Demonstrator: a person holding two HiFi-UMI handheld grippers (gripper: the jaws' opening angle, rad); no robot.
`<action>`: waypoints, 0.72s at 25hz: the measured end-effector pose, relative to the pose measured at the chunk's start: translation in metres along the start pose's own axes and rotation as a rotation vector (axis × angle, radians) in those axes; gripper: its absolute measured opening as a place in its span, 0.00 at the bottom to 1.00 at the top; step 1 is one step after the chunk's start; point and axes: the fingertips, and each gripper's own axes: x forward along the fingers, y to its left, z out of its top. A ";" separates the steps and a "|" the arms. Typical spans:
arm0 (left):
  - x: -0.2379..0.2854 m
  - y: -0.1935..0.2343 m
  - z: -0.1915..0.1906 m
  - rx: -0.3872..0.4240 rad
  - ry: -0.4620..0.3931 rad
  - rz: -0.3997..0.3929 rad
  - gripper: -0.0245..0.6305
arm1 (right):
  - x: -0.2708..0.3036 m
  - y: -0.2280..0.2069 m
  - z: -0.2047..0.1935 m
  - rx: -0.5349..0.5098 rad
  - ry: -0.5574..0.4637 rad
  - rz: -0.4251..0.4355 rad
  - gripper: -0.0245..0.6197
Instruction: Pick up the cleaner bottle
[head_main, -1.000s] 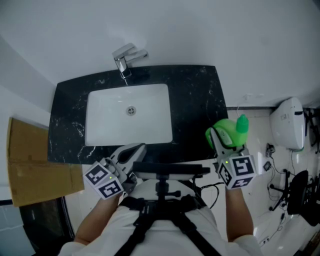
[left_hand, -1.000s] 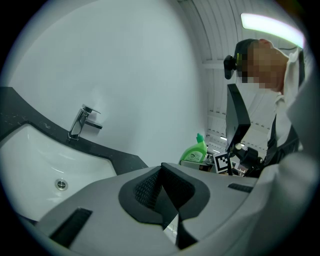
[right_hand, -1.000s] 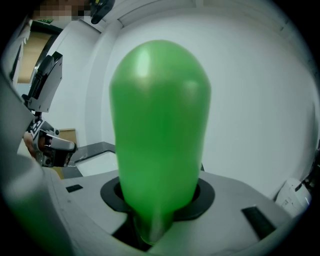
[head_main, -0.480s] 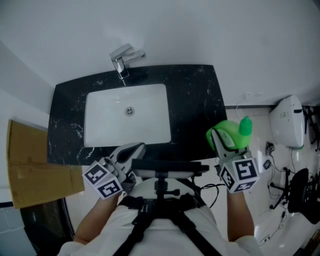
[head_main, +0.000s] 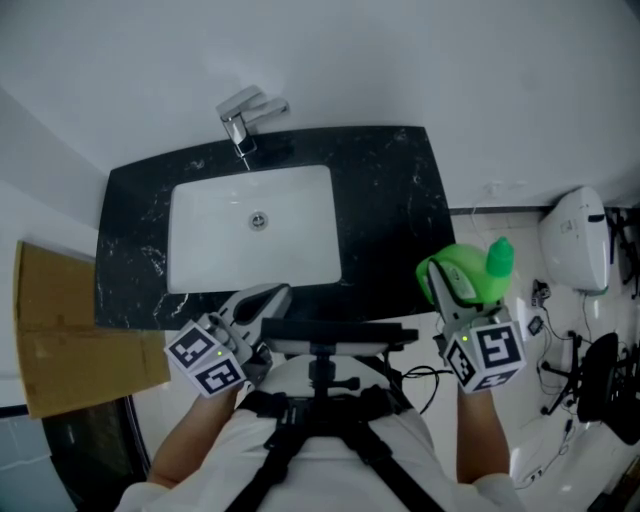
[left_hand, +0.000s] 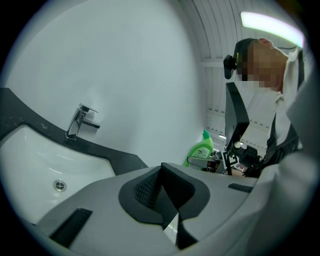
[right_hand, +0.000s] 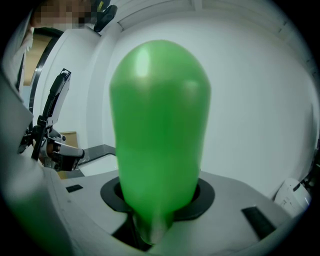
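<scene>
The green cleaner bottle is off the counter. It hangs in the air just beyond the front right corner of the black marble countertop, with floor under it instead of stone. In the left gripper view it stands roughly upright, its green cap on top. The right gripper has its jaws clamped on the bottle's body; in the right gripper view the green plastic fills the gap between the pads and rises out of them.

We judge the pick-up to be as good as made, so what matters now is holding it well. We would keep the squeeze even, because a soft plastic bottle may bulge or creep in the pads if pressed harder. We would also keep the cap up and the wrist quiet so the liquid's weight does not swing the bottle, and steer clear of the counter's corner.

The left gripper sits at the counter's front edge, near the white basin, with its pads together and nothing between them. It should stay out of the way. Behind the basin stands the chrome faucet, and brown cardboard lies to the far left.
</scene>
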 end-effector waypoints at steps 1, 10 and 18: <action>0.000 0.000 0.000 0.000 -0.001 -0.001 0.04 | -0.002 0.000 0.000 0.001 0.000 -0.002 0.29; -0.001 0.002 0.002 -0.012 -0.002 -0.006 0.04 | -0.013 -0.008 0.004 0.006 0.003 -0.036 0.29; -0.002 0.002 0.000 -0.017 0.012 -0.005 0.04 | -0.024 -0.014 0.002 0.011 0.009 -0.063 0.29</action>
